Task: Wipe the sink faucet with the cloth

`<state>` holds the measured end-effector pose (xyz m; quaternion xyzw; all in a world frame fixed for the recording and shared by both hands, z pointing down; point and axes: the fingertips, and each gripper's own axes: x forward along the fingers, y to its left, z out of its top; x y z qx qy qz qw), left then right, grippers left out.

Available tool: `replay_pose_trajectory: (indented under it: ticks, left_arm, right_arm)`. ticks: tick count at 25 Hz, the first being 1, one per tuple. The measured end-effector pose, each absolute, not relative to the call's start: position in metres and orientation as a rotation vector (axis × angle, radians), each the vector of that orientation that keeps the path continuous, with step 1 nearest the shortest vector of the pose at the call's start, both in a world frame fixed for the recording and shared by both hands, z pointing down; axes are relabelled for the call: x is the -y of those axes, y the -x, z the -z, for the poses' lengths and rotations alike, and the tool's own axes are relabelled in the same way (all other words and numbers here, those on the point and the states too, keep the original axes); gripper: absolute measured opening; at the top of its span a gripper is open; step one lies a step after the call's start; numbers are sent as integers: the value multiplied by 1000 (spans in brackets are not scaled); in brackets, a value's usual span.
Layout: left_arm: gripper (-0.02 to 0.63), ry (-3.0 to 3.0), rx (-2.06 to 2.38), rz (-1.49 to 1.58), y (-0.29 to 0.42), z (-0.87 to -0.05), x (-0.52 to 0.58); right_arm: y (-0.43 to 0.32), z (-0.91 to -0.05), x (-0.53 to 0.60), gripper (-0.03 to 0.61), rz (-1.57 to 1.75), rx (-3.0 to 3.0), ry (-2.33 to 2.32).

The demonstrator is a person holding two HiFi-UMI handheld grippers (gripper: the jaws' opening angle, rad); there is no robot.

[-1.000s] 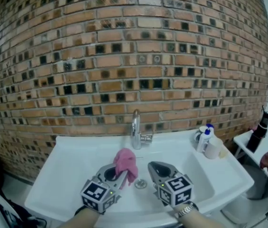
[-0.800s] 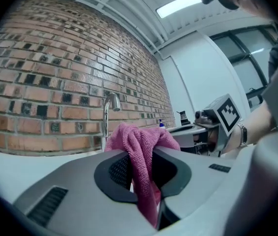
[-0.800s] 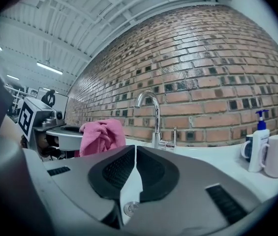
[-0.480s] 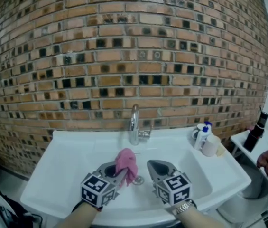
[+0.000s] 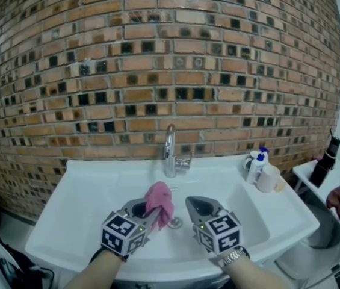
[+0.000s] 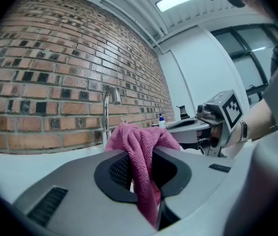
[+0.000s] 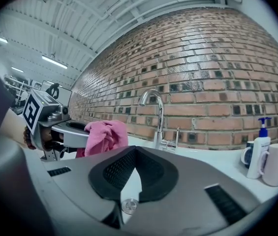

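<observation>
Left gripper (image 5: pixel 148 213) clamps cloth (image 5: pixel 160 200) over sink (image 5: pixel 85 179) front edge, short of faucet (image 5: pixel 170 155) at back edge. Right gripper (image 5: pixel 196 205) closed, empty. Risk: thin pinch on bunched cloth, may pull free rubbing the faucet.

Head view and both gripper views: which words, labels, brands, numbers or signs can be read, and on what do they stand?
No text can be read.
Pump bottle: label too small and blurred.
Left marker cube and right marker cube: black-and-white square patterns only, no letters or digits.
</observation>
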<state>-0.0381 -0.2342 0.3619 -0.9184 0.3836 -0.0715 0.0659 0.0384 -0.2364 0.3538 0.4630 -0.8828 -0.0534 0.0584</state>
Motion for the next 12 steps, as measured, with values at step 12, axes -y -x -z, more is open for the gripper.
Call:
replay_pose_trajectory:
  ticks: [12]
  left_arm:
    - [57,2789,-1153,265,35,-375,233]
  right_arm:
    - [-35,-351,230,11,174,2686,-1364]
